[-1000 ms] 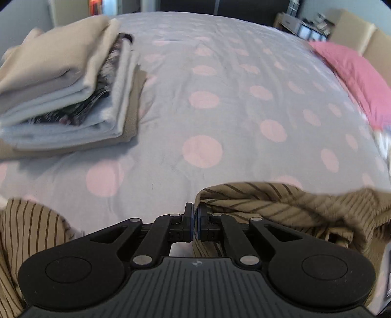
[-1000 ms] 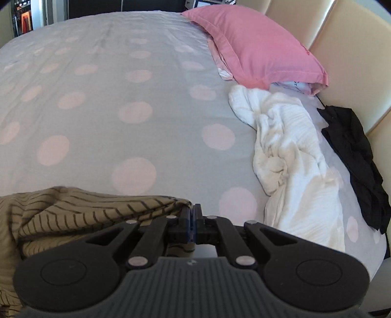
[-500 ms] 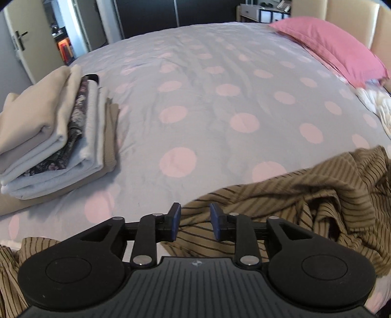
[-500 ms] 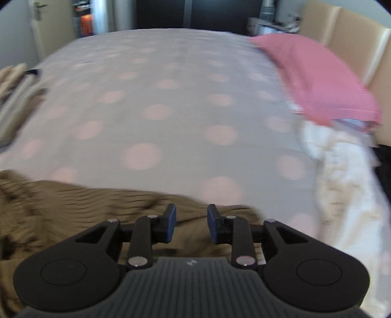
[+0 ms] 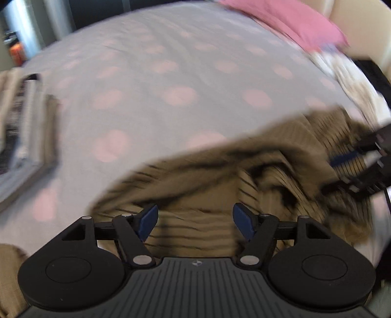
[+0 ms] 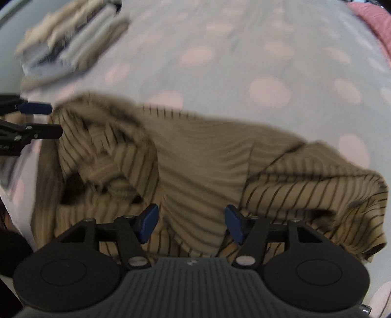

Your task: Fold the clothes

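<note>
Left wrist view: we hold the left gripper (image 5: pixel 194 219) above the striped shirt (image 5: pixel 244 176) on the bed (image 5: pixel 171 73); its jaws have just been opening, gripping nothing. The shirt's long axis runs toward the right.

Right wrist view: our right gripper (image 6: pixel 191 220), jaws likewise just opened and empty, hangs over the shirt's middle.

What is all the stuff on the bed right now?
Brown garment with thin dark stripes: one, tan, crumpled on the near part of the bed under both grippers.
Stack of folded clothes: one, beige, grey and dark layers, far left on the bed.
Pink pillow: one, pink, by the cream headboard.
White crumpled cloth: one, white, below the pillow, blurred.
Dotted bedspread: one, grey with pink dots, covering the bed.
Left gripper: one, black with blue pads, open, nothing pinched.
Right gripper: one, same colours, open, nothing pinched.
</note>
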A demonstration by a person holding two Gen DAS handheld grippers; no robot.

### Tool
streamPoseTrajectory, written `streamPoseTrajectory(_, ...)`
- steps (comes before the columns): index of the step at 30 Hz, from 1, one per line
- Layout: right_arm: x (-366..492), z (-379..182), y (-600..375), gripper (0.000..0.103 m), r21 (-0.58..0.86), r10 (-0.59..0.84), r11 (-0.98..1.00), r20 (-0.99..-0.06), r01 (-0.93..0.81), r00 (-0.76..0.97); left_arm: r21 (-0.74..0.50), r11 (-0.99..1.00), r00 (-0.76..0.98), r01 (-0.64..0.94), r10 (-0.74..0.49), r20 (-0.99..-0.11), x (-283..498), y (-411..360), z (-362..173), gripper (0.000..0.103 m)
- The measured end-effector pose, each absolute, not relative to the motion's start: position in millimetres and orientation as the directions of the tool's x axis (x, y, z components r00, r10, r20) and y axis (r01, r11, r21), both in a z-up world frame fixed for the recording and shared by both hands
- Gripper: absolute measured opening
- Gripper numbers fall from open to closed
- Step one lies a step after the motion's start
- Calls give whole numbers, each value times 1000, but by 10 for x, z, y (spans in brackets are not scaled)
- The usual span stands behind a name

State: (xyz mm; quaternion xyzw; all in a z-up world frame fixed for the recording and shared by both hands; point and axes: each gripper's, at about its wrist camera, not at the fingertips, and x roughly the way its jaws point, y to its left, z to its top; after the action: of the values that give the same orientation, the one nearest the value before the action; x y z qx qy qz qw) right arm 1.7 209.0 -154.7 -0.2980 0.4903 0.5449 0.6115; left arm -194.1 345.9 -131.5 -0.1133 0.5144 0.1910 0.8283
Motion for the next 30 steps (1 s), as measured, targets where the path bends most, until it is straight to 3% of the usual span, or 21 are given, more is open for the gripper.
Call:
streamPoseTrajectory(2,-4,-1668,2122,59,160,341,231,-937,-960,-74,6,928,370,-372,154,-916,-1861,3332,-1484,67)
streamPoseTrajectory(4,0,-1747,2143,33,183,326,244,-940,-952,-97,25,943,316,-332,137,-939,-1804,3240,-1665,63)
streamPoseTrajectory(5,7,-1762,2153,17,194,327,250,-939,-949,-106,39,948,287,-315,135,-949,-1778,3210,-1750,49)
streamPoseTrajectory(6,19,-1740,2161,15,196,338,254,-935,-947,-103,44,950,263,-308,129,-956,-1757,3219,-1816,42)
streamPoseTrajectory(7,30,-1718,2169,12,198,349,257,-932,-946,-101,38,946,251,-321,124,-960,-1754,3261,-1869,27)
streamPoseTrajectory(8,45,-1692,2179,4,199,360,261,-928,-945,-96,28,937,242,-349,119,-963,-1759,3326,-1905,17)
streamPoseTrajectory(10,97,-1613,2208,4,201,388,276,-918,-940,-83,3,913,246,-408,113,-963,-1773,3480,-1895,6)
streamPoseTrajectory(12,167,-1516,2234,4,216,424,299,-903,-930,-73,-16,891,285,-454,128,-950,-1804,3602,-1762,3)
streamPoseTrajectory(23,817,-927,2277,3,360,656,466,-753,-808,42,-105,697,445,-709,327,-834,-2200,4464,-967,2)
streamPoseTrajectory(30,996,-805,2358,4,375,706,546,-687,-749,172,14,489,280,-872,523,-805,-2653,4905,-784,2)
